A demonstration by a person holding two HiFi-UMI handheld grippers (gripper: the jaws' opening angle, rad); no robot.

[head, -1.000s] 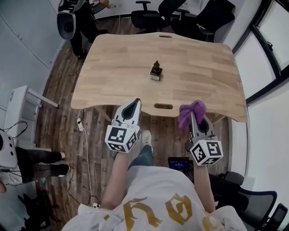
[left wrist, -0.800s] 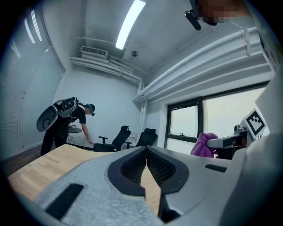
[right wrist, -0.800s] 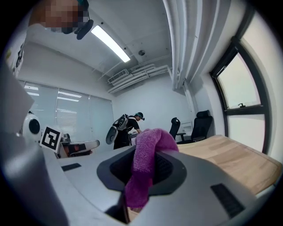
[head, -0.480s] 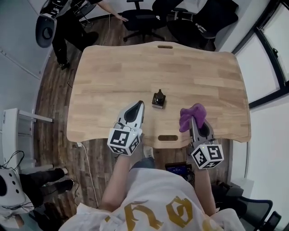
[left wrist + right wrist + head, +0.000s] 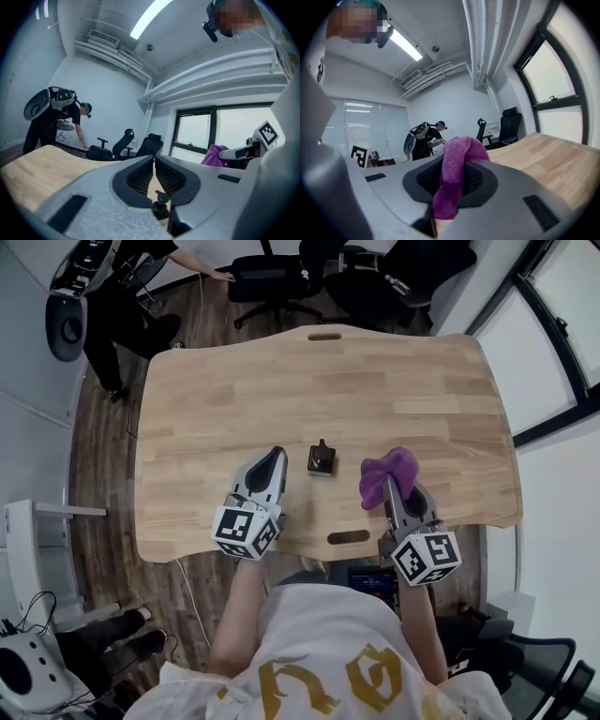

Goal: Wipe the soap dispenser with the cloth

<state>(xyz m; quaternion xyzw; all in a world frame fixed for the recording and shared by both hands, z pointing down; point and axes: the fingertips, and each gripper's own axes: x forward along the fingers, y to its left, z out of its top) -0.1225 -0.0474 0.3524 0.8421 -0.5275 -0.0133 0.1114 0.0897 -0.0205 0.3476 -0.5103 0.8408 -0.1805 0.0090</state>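
A small dark soap dispenser (image 5: pixel 322 457) stands upright on the wooden table (image 5: pixel 234 381), near the front middle. My left gripper (image 5: pixel 273 459) hovers just left of it, jaws shut and empty; in the left gripper view the dispenser's pump (image 5: pixel 160 202) shows low behind the left gripper (image 5: pixel 154 164). My right gripper (image 5: pixel 387 480) is to the dispenser's right, shut on a purple cloth (image 5: pixel 386 471). In the right gripper view the cloth (image 5: pixel 454 176) bulges up from between the closed jaws and hangs down in front.
Black office chairs (image 5: pixel 281 273) stand beyond the table's far edge. A person (image 5: pixel 141 282) with a backpack rig bends at the far left. A window wall (image 5: pixel 553 324) runs along the right. A cable slot (image 5: pixel 348 537) is cut near the table's front edge.
Both grippers have moved forward from in front of the table's edge to over the tabletop, ending on either side of the dispenser. The cloth stayed in the right gripper.
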